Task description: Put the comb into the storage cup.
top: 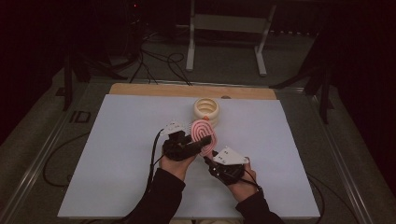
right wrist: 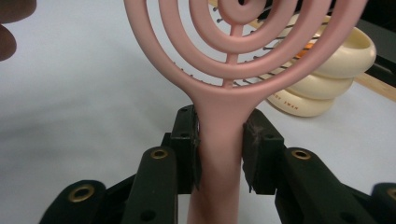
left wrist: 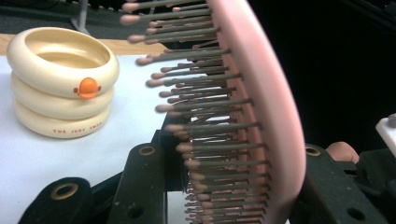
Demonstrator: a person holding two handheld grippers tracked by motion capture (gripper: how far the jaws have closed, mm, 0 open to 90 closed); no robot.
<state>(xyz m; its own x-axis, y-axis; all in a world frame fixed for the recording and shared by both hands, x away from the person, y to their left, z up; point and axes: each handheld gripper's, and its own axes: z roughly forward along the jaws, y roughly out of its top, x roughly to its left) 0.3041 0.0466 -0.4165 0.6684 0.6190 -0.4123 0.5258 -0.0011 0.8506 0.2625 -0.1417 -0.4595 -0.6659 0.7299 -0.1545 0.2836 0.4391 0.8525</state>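
Both tools clamp pink hairbrush; cream ring-stack container just behind.

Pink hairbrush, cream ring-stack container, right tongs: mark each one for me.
pink hairbrush (right wrist: pixel 219 140): right gripper view, on the handle where the pads clamp it.
cream ring-stack container (left wrist: pixel 60 84): left gripper view, on the front wall beside its orange knob.
right tongs (right wrist: pixel 219 154): right gripper view, midway between the tips, shut on the handle.

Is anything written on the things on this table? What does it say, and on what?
"THE JUDY SWAN" (the middle word is small and uncertain): red print on the bottom ring of the cream ring stack.
"...Y SWAN": the same print in the right gripper view, partly hidden.
The pink hairbrush shows no lettering.
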